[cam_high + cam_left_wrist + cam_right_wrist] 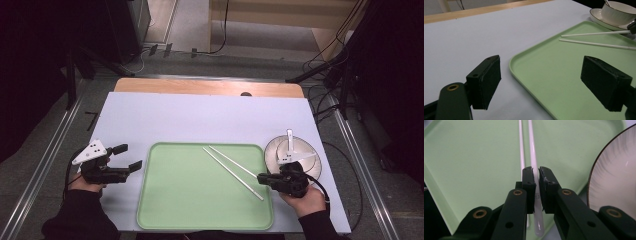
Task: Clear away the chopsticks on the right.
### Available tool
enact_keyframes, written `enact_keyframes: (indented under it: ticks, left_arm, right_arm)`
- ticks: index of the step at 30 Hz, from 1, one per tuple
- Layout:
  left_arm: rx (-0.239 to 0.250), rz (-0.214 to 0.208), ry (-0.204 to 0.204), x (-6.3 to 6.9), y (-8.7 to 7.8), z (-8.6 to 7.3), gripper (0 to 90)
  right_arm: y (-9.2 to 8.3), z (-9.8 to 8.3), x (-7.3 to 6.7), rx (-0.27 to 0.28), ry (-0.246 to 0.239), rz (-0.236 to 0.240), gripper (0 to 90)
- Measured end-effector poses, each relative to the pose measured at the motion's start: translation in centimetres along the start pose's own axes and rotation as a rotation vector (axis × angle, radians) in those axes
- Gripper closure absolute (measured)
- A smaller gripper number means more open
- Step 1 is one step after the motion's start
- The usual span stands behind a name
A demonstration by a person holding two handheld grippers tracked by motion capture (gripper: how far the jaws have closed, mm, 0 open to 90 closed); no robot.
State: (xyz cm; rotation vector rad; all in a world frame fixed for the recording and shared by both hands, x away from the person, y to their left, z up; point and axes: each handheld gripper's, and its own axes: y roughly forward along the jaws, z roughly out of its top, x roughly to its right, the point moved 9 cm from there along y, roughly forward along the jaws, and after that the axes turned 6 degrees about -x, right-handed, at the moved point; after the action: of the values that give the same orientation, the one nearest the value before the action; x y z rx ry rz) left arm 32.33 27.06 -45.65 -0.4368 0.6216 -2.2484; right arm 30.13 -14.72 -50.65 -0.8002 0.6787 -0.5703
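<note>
The right gripper (262,178) comes in low from the bottom right, the person's hand (306,199) wrapped behind it, jaws pointing left over the green tray (165,210). In the right gripper view its jaws are clenched around the near end of one white chopstick (533,157); a second chopstick (521,147) lies just beside it on the tray. The left gripper (128,157) rests at the tray's left edge on the white counter (200,120), jaws spread wide and released, holding nothing. A cup (617,11) on a saucer (599,18) sits right of the tray.
</note>
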Motion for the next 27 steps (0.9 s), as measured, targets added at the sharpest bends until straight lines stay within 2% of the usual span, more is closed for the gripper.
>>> enact_keyframes:
  ticks: [12,16,19,21,24,27]
  left_arm:
    - [-0.001,-0.003,-0.001,0.1,0.0,0.0,16.7]
    - [-0.001,-0.003,0.000,0.1,0.1,0.0,16.7]
    - [0.000,0.000,-0.001,0.1,0.0,0.0,16.7]
    - [0.001,-0.003,0.000,0.1,0.0,0.0,16.7]
    - [0.001,-0.003,0.000,0.1,0.0,0.0,16.7]
    - [-0.002,0.003,0.000,0.0,0.0,0.0,16.7]
  right_arm:
    - [2.0,-0.6,0.5,-0.063,-0.012,-0.016,82.9]
    - [2.6,-0.8,0.6,-0.079,-0.011,-0.005,82.4]
    - [2.9,-0.9,0.7,-0.096,-0.026,-0.013,81.9]
    - [3.0,-0.9,0.7,-0.091,-0.037,-0.021,80.6]
    - [2.8,-0.8,0.7,-0.082,-0.027,-0.020,78.1]
    - [2.3,-0.4,0.5,-0.050,-0.022,-0.011,76.3]
